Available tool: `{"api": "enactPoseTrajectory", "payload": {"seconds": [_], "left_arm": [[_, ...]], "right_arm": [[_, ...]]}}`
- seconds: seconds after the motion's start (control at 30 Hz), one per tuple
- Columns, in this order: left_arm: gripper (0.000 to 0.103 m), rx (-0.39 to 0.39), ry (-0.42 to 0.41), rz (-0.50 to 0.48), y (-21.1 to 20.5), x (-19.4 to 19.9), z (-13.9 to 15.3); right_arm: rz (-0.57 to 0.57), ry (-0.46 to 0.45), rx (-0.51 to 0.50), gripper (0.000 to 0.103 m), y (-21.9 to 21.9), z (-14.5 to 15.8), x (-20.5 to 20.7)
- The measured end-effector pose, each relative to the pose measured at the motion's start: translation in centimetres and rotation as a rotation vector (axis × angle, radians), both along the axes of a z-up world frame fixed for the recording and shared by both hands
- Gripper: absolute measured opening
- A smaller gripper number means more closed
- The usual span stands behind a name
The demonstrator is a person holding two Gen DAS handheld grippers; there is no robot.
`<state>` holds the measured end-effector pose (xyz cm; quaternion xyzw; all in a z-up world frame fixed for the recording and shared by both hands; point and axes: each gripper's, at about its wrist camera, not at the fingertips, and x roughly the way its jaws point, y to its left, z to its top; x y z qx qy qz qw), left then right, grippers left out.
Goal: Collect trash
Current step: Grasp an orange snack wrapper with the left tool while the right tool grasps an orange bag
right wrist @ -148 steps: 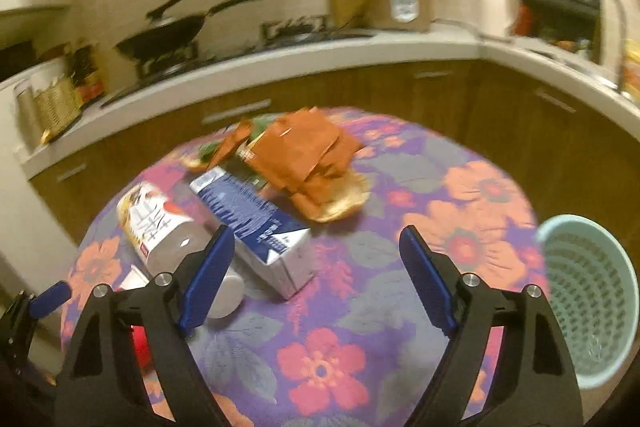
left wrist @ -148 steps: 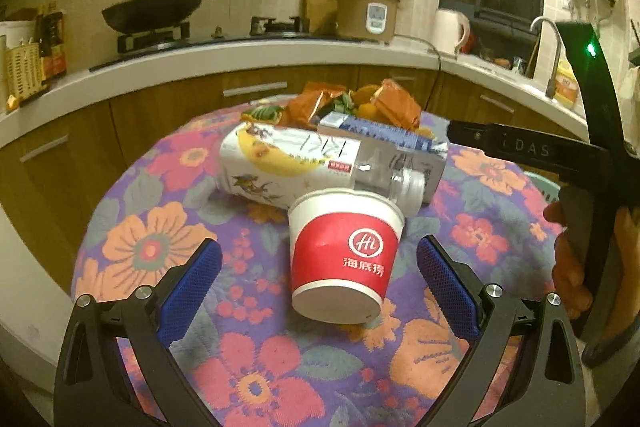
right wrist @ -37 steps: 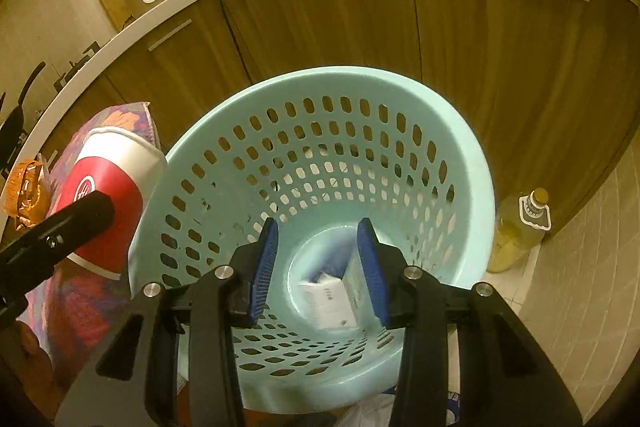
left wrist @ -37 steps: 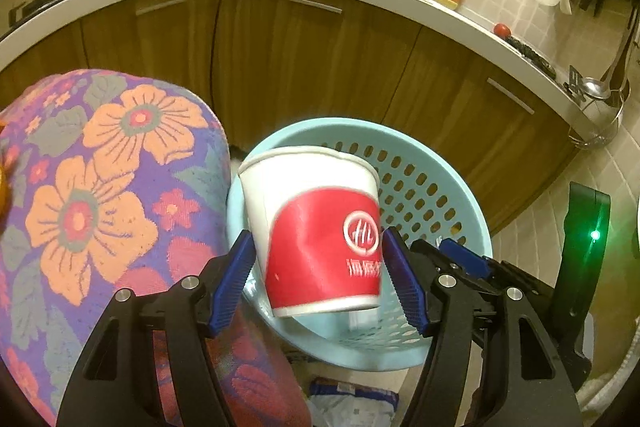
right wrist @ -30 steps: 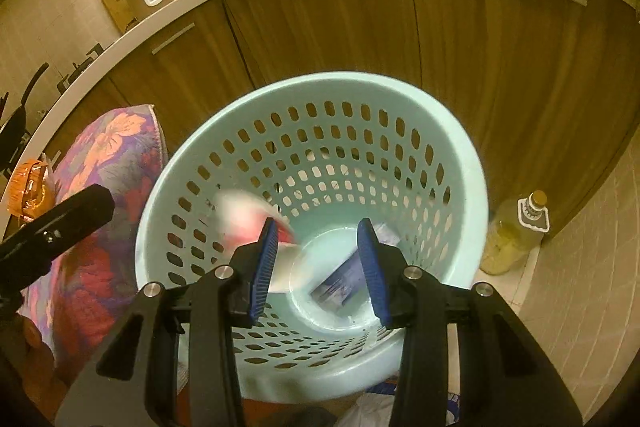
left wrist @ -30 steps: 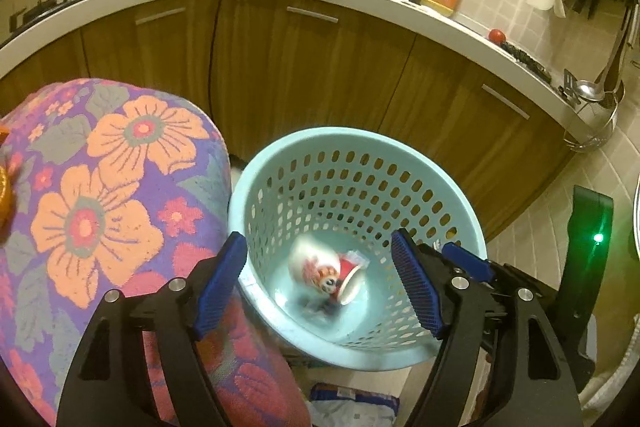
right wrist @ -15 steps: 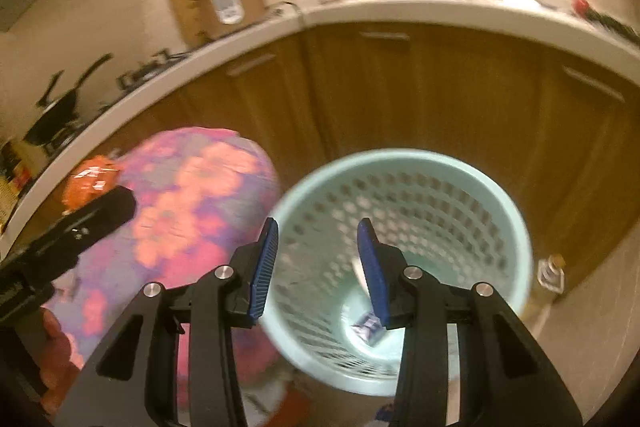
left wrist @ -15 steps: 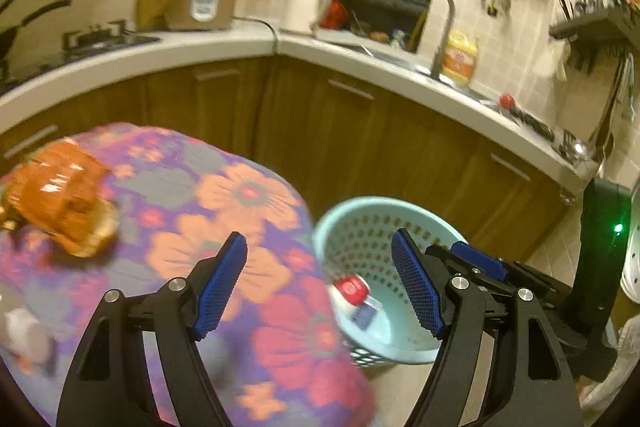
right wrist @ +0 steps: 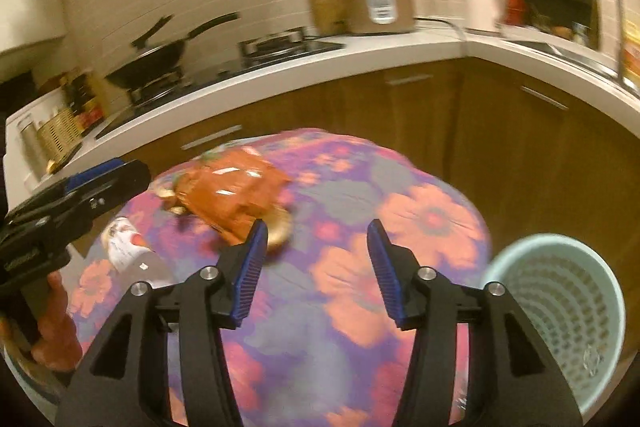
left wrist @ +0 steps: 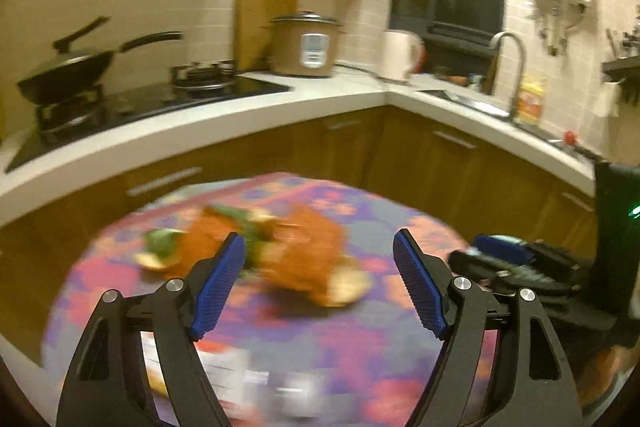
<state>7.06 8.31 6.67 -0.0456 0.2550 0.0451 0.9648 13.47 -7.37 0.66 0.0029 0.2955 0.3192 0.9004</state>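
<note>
1. Left wrist view is looking down over the round table [left wrist: 360,343] with its flowered cloth; the picture is blurring, so small details are not readable.
2. Left gripper [left wrist: 316,281] is hanging above the near part of the table with its jaws standing wide apart and nothing sitting between the blue pads.
3. Orange wrappers [left wrist: 308,255] are lying in a heap at the far middle of the table, with green scraps mixed in on the left side.
4. A bottle with a white label [left wrist: 224,371] is lying on its side at the near left edge of the table, partly hiding behind the left finger.
5. Right gripper [right wrist: 314,269] is hanging over the middle of the table; its jaws are opening, and nothing is sitting between them.
6. Right wrist view is showing the same wrappers [right wrist: 236,195] just beyond the left finger, and the bottle [right wrist: 132,247] lying well to the left of them.
7. A pale green basket [right wrist: 560,307] is standing on the floor just beside the table's right edge; its contents are too blurred to tell.
8. A hand [right wrist: 56,327] is gripping the left gripper's handle at the left edge of this view.
9. A rice cooker [left wrist: 306,45] and a pan [left wrist: 64,73] are sitting on the far counter.
</note>
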Motion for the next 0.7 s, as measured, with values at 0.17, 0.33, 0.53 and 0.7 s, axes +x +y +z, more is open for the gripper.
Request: {"api": "enactPoseTrajectory", "payload": {"seconds": [0.17,0.33,0.53,0.7], "left_arm": [[0.076,0.014,0.047,0.034,6.3,1.0,0.0],[0.077,0.040,0.107,0.004,9.4,3.0,-1.7],[0.076,0.017,0.231,-0.088,11.2,6.5,-4.2],[0.075,0.015,0.346,-0.124,11.6,8.8,-5.7]], "right_arm": [[0.047,0.017,-0.011,0.061,4.8,0.5,1.2],[0.038,0.019,-0.019,0.066,8.0,-0.1,2.9],[0.008,0.054,-0.025,0.078,10.7,-1.8,5.4],[0.002,0.108,-0.006,0.085,11.6,-3.0,7.1]]}}
